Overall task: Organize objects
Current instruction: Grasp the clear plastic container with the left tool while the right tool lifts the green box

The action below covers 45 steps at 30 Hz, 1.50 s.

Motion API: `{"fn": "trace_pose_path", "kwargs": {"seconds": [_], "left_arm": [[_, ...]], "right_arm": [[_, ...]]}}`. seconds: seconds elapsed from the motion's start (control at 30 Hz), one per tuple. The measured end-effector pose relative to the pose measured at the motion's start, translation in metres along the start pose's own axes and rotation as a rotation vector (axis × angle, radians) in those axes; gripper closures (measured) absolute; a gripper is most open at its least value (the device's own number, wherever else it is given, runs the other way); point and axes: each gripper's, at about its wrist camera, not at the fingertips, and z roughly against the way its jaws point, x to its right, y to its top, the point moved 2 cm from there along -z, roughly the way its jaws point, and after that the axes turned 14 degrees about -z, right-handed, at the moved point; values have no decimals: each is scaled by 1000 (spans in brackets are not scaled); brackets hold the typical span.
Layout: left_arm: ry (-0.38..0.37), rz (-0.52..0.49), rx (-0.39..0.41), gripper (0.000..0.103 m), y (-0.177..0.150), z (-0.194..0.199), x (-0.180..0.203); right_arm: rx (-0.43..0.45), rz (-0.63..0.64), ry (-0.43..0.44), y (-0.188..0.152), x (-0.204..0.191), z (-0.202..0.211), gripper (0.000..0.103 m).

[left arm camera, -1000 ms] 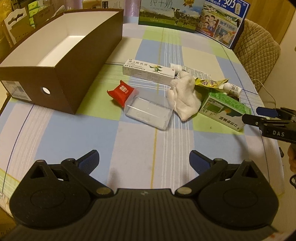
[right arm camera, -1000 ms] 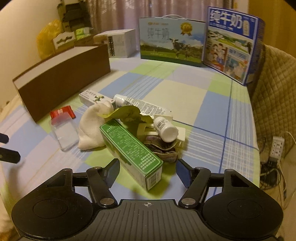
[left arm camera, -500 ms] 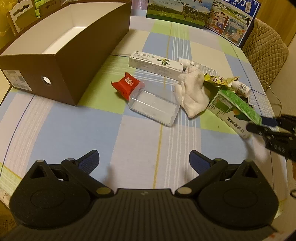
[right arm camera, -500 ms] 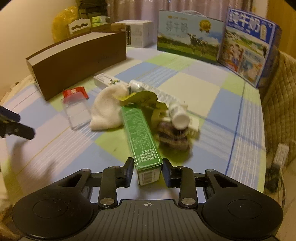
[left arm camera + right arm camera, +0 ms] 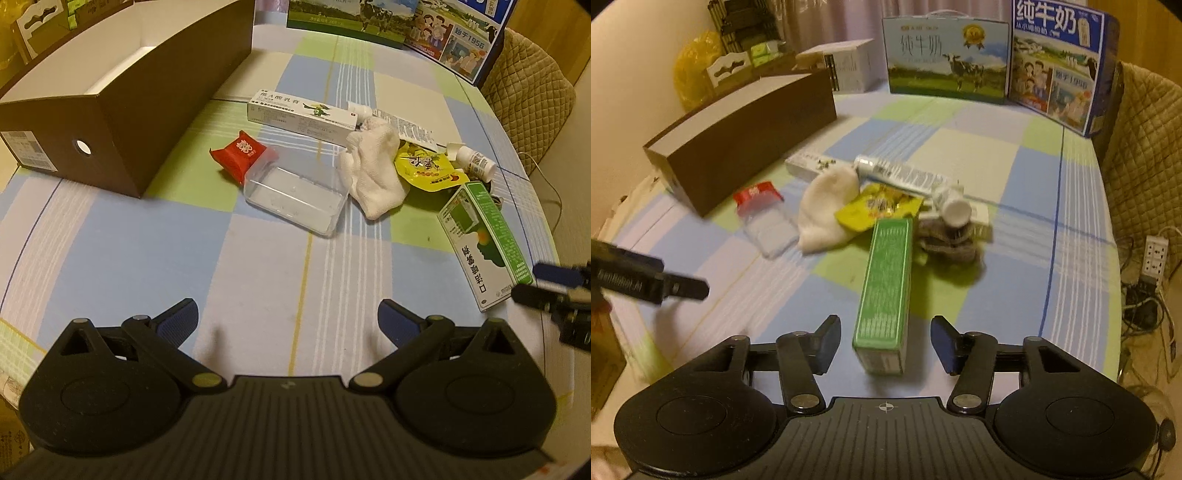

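Observation:
A green carton (image 5: 886,280) lies flat on the checked tablecloth, its near end between the fingers of my right gripper (image 5: 885,325). Those jaws are opening, and a gap shows on each side of the carton. In the left wrist view the carton (image 5: 480,240) sits at the right with the right gripper (image 5: 535,284) at its near end. My left gripper (image 5: 286,306) hovers open over bare cloth, nothing between its fingers. Beyond it lie a clear plastic tub (image 5: 295,199), a red packet (image 5: 240,151), a white cloth (image 5: 373,173) and a yellow pouch (image 5: 424,166).
An open brown box (image 5: 122,110) stands at the left. A long white carton (image 5: 299,114), a tube (image 5: 901,173) and a small white bottle (image 5: 472,160) lie mid-table. Milk cases (image 5: 945,59) stand at the back. A quilted chair (image 5: 1145,147) and a power strip (image 5: 1154,254) are to the right.
My right gripper closed on the green carton's end, drew it nearer and straightened it, and now stands apart from it again. The left gripper hardly moved.

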Motion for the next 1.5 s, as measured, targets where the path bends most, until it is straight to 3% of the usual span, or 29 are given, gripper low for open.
{"fn": "trace_pose_path", "kwargs": {"seconds": [0.37, 0.47, 1.0, 1.5], "left_arm": [[15, -37, 49, 1, 3, 10, -3], [9, -63, 70, 1, 9, 9, -4], [-161, -302, 164, 6, 63, -35, -16], [-221, -471, 77, 19, 85, -90, -15]], "right_arm": [[-10, 8, -66, 19, -14, -38, 54], [-28, -12, -81, 17, -13, -42, 76], [-27, -280, -203, -15, 7, -3, 76], [-11, -384, -299, -11, -1, -4, 75]]}}
